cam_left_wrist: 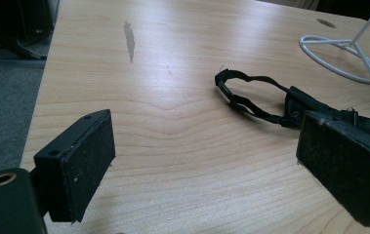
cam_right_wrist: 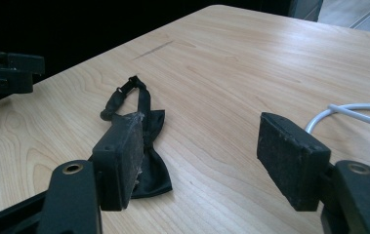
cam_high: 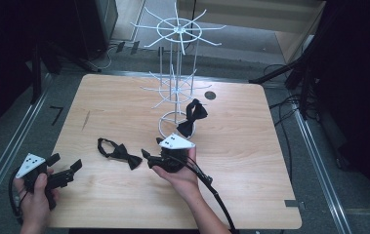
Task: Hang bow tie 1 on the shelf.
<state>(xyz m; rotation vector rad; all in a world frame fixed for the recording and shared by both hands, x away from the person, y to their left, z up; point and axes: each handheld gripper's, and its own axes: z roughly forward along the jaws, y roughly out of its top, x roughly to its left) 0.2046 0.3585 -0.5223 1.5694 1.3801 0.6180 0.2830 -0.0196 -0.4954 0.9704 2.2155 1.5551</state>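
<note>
Your left hand-held gripper (cam_high: 68,168) hovers over the desk's (cam_high: 251,161) near left corner with its jaws spread wide and nothing between them. To its right a black bow tie (cam_high: 119,152) lies flat on the wood, its strap looped toward the left; in the left gripper view this bow tie (cam_left_wrist: 290,102) sits just past the right jaw. Next comes your right hand-held gripper (cam_high: 149,157), close beside the tie's bow end and pointing left at it, jaws also wide apart and empty. Behind it stands a white wire rack (cam_high: 175,73), and a second bow tie (cam_high: 192,116) hangs at its right, low by the base ring.
</note>
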